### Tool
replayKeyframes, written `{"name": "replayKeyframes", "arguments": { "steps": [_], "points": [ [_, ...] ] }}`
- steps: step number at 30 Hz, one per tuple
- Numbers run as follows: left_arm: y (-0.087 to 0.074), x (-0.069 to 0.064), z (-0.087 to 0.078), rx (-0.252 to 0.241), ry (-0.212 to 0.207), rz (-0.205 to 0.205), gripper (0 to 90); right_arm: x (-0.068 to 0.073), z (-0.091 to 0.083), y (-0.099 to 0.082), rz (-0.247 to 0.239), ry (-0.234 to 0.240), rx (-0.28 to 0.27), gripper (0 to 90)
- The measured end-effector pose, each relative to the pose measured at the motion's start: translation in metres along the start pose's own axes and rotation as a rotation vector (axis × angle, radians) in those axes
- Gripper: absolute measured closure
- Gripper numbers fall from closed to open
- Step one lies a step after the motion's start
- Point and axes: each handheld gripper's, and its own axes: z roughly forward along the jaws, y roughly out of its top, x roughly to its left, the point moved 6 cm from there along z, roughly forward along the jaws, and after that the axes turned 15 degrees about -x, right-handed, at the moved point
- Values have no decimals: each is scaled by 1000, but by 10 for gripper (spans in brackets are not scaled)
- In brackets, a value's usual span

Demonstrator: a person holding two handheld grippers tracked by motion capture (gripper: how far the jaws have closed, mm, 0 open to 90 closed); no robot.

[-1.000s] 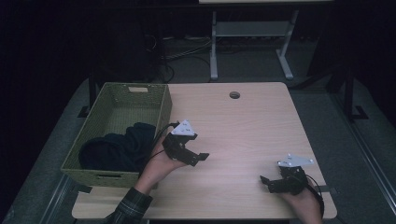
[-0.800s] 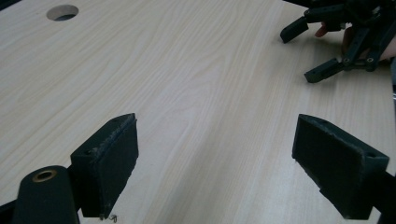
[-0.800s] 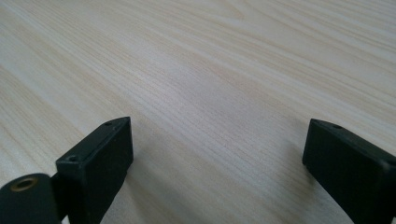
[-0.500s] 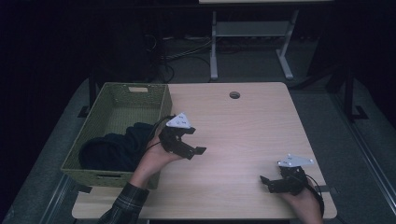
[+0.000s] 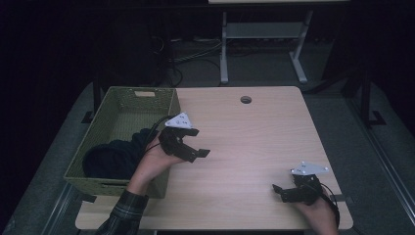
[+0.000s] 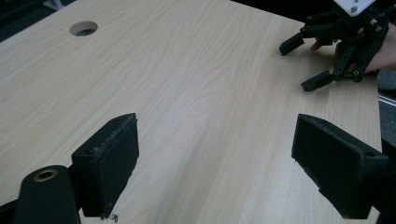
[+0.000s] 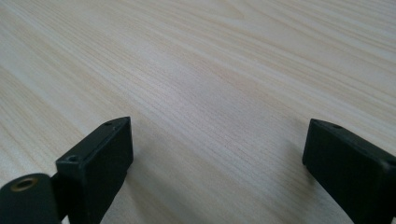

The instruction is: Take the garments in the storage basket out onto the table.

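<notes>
1. Dark cloth (image 5: 115, 155) lies bunched in the near end of the green woven basket (image 5: 142, 100), at the left of the high view; in my judgement it is what the work turns on, since the left gripper is nearest it.
2. The basket sits along the worktop's (image 5: 254, 142) left edge, its far half bare, so the cloth can be lifted straight up past low walls.
3. The left gripper (image 5: 192, 149) hangs just right of the basket's right wall, over bare wood. Its fingers (image 6: 108, 161) stand wide apart with nothing between them, pointed toward the middle of the worktop, away from the cloth.
4. The middle of the worktop is open wood, broken only by a round cable hole (image 5: 245, 100) near the far edge: ample room to lay the cloth out.
5. The right gripper (image 5: 280, 192) rests low at the lower right of the high view, close to the near edge, probably parked clear. Its fingers (image 7: 98, 161) are also spread and empty.
</notes>
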Motion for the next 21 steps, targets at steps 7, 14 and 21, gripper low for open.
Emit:
{"name": "replayKeyframes", "arguments": {
  "steps": [7, 14, 21],
  "points": [
    [3, 6, -8, -3, 7, -4, 144, 0, 0, 0, 2, 1, -1, 82],
    [8, 10, -17, -25, 11, 3, 144, 0, 0, 0, 0, 0, 0, 82],
    [8, 22, -33, -43, 48, -8, 144, 0, 0, 0, -1, 1, 0, 82]
  ]
}}
